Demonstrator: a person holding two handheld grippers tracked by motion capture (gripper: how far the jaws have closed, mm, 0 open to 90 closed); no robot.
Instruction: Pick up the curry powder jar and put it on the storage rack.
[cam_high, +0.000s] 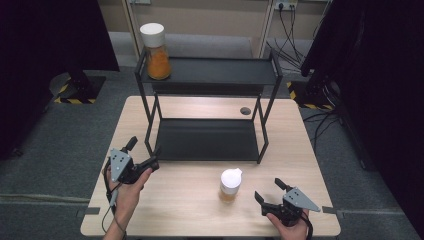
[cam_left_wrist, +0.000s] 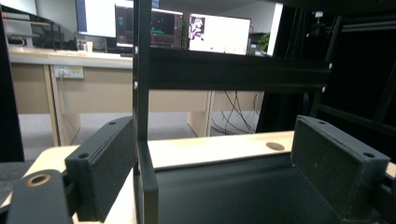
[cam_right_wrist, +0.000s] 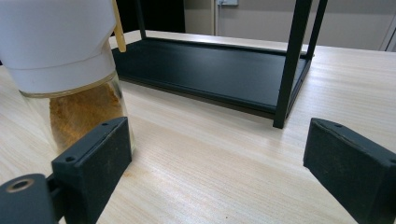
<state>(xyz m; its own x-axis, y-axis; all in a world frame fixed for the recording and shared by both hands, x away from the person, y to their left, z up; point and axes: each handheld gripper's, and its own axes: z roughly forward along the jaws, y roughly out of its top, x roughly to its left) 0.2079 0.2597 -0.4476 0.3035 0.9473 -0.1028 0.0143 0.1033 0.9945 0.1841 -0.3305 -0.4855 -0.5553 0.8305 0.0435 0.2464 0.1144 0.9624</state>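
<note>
While the left gripper (cam_high: 145, 152) gapes at the rack's post (cam_left_wrist: 141, 116), the right gripper (cam_high: 270, 191) rests wide (jar (cam_high: 230, 185) beside).

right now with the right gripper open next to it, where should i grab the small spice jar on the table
Grip the spice jar on its glass body, just under the white cap. It stands upright, and the cap looks wider than the glass and has a spout, so the narrower round glass should seat better between the jaws. Bring the right gripper in level from the jar's right side, where it already sits open.

Matt black metal rack (cam_high: 207, 137) (pale wood-grain table (cam_high: 190, 200))
</note>
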